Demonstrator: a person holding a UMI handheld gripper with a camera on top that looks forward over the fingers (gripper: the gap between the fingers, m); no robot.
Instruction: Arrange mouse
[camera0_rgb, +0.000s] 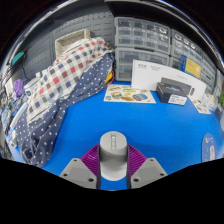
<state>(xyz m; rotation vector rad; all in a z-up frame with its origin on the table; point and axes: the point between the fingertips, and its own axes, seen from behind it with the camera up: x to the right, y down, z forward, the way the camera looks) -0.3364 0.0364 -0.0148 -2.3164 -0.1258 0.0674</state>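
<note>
A grey computer mouse (112, 153) sits between my gripper's (113, 168) two fingers, its rounded back and wheel end pointing forward. The purple pads (91, 158) press against both of its sides, so the fingers are shut on it. The mouse is held over the blue table surface (120, 118). The lower part of the mouse is hidden between the fingers.
A person in a plaid shirt (60, 85) leans in at the left. Beyond the fingers lie a flat printed card (129, 95), a white box (165, 78) and a black box (172, 92). Storage drawers (140, 38) line the back wall.
</note>
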